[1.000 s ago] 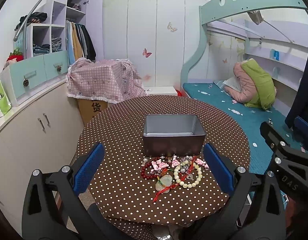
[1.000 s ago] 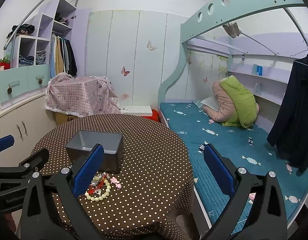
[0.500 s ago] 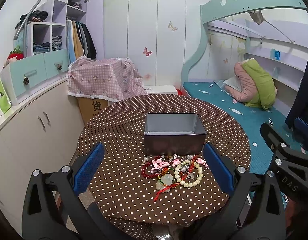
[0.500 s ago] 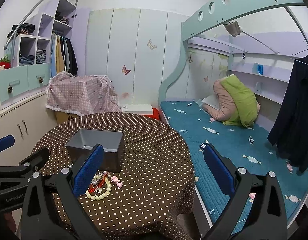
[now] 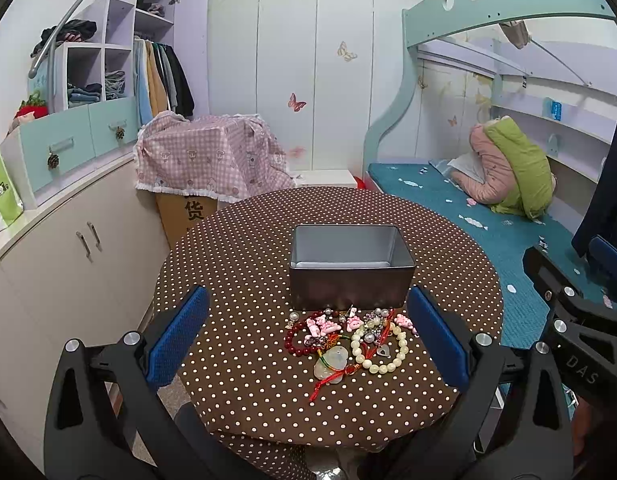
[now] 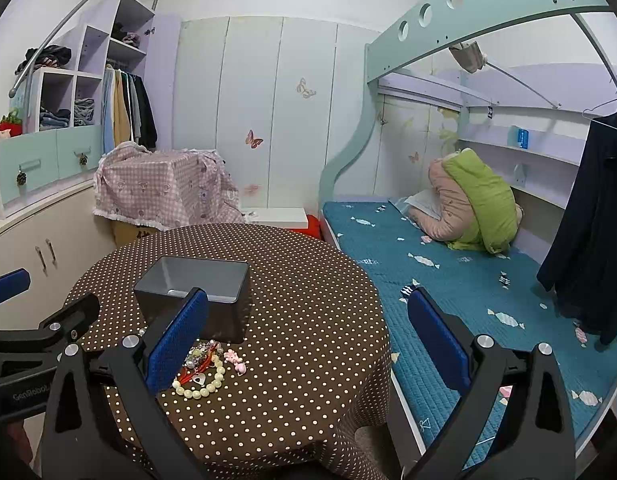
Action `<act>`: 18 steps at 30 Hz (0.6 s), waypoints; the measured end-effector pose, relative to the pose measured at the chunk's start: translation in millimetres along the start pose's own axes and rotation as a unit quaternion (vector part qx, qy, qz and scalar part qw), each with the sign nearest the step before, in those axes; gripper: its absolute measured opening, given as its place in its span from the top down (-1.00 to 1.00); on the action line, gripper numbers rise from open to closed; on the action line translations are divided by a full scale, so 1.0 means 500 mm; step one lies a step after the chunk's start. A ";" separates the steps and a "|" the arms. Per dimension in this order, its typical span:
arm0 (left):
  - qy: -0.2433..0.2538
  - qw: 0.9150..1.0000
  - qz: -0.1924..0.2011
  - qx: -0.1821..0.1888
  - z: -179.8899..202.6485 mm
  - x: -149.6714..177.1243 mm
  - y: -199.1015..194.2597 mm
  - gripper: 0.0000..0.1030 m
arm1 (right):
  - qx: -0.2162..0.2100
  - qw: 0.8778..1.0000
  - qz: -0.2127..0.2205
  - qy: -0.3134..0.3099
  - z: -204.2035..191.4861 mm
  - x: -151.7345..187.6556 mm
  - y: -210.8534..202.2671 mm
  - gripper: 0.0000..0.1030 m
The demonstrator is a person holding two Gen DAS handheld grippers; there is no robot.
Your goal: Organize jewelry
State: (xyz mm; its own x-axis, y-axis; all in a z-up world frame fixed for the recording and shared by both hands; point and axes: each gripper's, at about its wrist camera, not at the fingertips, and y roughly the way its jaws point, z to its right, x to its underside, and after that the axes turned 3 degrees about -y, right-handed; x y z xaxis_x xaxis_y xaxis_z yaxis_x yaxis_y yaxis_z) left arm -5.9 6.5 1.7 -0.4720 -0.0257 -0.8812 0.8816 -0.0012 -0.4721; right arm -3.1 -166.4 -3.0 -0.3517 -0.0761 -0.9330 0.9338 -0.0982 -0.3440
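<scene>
A grey metal tin [image 5: 350,266] stands open and empty on the round table with the brown polka-dot cloth [image 5: 244,248]. In front of it lies a jumble of jewelry [image 5: 348,338]: a dark red bead bracelet [image 5: 294,340], a cream bead bracelet [image 5: 388,354], pink charms and a pale jade pendant [image 5: 332,362] on red cord. My left gripper [image 5: 308,338] hovers open above the near table edge, its pads either side of the pile. My right gripper [image 6: 308,340] is open to the right of the tin [image 6: 194,284] and the jewelry [image 6: 206,366], holding nothing.
White cabinets [image 5: 68,248] run along the left. A box under a pink checked cloth [image 5: 204,160] stands behind the table. A bed with a teal cover [image 6: 448,280] and folded quilts [image 6: 476,204] fills the right side. A dark garment [image 6: 592,220] hangs at far right.
Both views have shifted only slightly; the table and tin sit a touch lower in frame. The jewelry and tin have not moved, and both grippers stay open.
</scene>
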 end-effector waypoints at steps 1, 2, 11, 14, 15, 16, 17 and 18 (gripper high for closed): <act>0.000 1.000 0.000 0.000 0.000 0.000 0.000 -0.91 | 0.000 1.000 0.000 0.000 0.000 0.000 0.000 -0.86; 0.000 1.000 0.000 0.000 0.000 0.000 0.000 -0.91 | 0.000 1.000 0.000 0.000 0.000 0.000 0.001 -0.86; 0.000 1.000 -0.001 0.000 -0.001 0.002 0.001 -0.91 | 0.000 1.000 -0.001 0.000 0.000 -0.001 0.000 -0.86; 0.000 1.000 -0.001 0.000 -0.001 0.002 0.001 -0.91 | 0.000 1.000 -0.001 0.000 -0.001 0.000 0.000 -0.86; 0.000 1.000 -0.001 0.000 -0.001 0.002 0.001 -0.91 | 0.000 1.000 -0.001 -0.001 -0.002 0.001 0.000 -0.86; 0.000 1.000 0.000 0.001 -0.001 0.002 0.001 -0.91 | 0.000 1.000 -0.001 -0.001 -0.002 0.000 0.000 -0.86; 0.000 1.000 0.000 0.000 0.000 0.002 0.001 -0.91 | 0.000 1.000 0.000 0.000 -0.002 0.000 -0.001 -0.86; 0.000 1.000 0.000 0.000 -0.001 0.003 0.001 -0.91 | -0.001 1.000 0.000 0.000 -0.002 0.000 -0.001 -0.86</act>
State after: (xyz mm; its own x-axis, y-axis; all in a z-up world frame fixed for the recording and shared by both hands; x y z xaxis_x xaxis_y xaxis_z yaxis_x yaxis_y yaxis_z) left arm -5.9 6.8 0.2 -0.4726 -0.0266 -0.8809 0.8812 -0.0020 -0.4727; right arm -3.5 -165.5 -2.8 -0.3516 -0.0764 -0.9330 0.9340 -0.0966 -0.3440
